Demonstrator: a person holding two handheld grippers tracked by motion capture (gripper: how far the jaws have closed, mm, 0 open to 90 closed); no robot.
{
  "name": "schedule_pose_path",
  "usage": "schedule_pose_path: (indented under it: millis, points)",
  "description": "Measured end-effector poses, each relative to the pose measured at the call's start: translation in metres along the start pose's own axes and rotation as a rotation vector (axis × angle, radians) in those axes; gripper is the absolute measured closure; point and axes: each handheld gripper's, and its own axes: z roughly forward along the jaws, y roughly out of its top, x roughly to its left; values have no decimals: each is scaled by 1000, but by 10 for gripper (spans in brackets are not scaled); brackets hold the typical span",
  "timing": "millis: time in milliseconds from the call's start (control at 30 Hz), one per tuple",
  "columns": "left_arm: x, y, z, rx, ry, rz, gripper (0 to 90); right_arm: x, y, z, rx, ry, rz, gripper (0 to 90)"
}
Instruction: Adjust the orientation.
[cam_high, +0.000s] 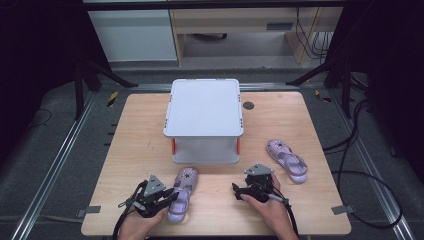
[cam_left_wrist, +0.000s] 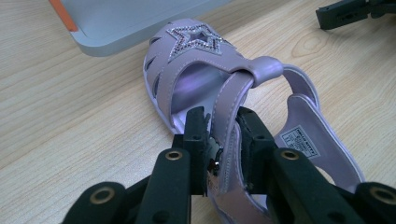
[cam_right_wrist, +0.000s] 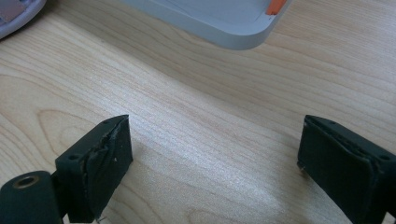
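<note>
A purple sandal with a glitter star lies on the table in front of the white shelf. My left gripper is shut on that sandal's side strap. In the left gripper view the jaws pinch the strap just behind the star, with the left gripper low over the sandal. A second purple sandal lies to the right of the shelf. My right gripper is open over bare wood between the two sandals. In the right gripper view the right gripper holds nothing.
The two-tier shelf stands mid-table, its grey base with orange posts close ahead of both grippers, and its corner nears the right one. The wooden table ends just behind my hands. Cables and stand legs lie beyond.
</note>
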Motion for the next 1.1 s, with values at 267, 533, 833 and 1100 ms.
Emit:
schedule_pose_path:
  millis: [267, 533, 833, 1100]
  points:
    - [3, 1, 6, -5, -21, 28, 654, -1, 5, -6, -11, 16, -3, 239]
    - [5, 2, 5, -17, -35, 33, 643, -4, 23, -28, -51, 8, -28, 331]
    - [6, 5, 8, -13, -56, 18, 709, -4, 32, -34, -38, 3, -48, 329]
    - [1, 7, 6, -25, -34, -3, 773, -2, 37, -34, -36, 3, -53, 323]
